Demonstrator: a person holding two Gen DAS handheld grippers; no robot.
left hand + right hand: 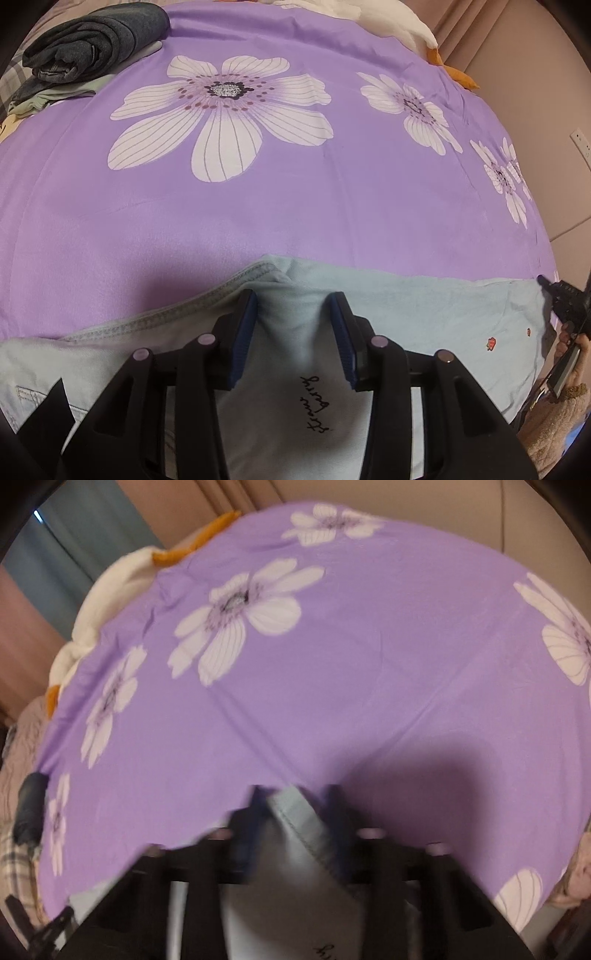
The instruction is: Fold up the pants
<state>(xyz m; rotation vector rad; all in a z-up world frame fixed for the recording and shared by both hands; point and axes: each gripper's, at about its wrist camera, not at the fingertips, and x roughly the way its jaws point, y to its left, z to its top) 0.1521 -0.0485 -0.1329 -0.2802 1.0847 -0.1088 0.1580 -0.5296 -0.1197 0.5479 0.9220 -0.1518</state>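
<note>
The pants (424, 317), pale blue, lie along the near edge of the purple flowered sheet (332, 221). The left gripper (295, 321) has a bunched fold of the hem between its blue pads (245, 332), which press the cloth from both sides. The right gripper (297, 805) is blurred, with a stitched corner of the pants between its fingers; whether it pinches the cloth I cannot tell. Dark folded clothes (96, 40) sit at the sheet's far left corner, a white pillow (399, 18) at the far edge.
</note>
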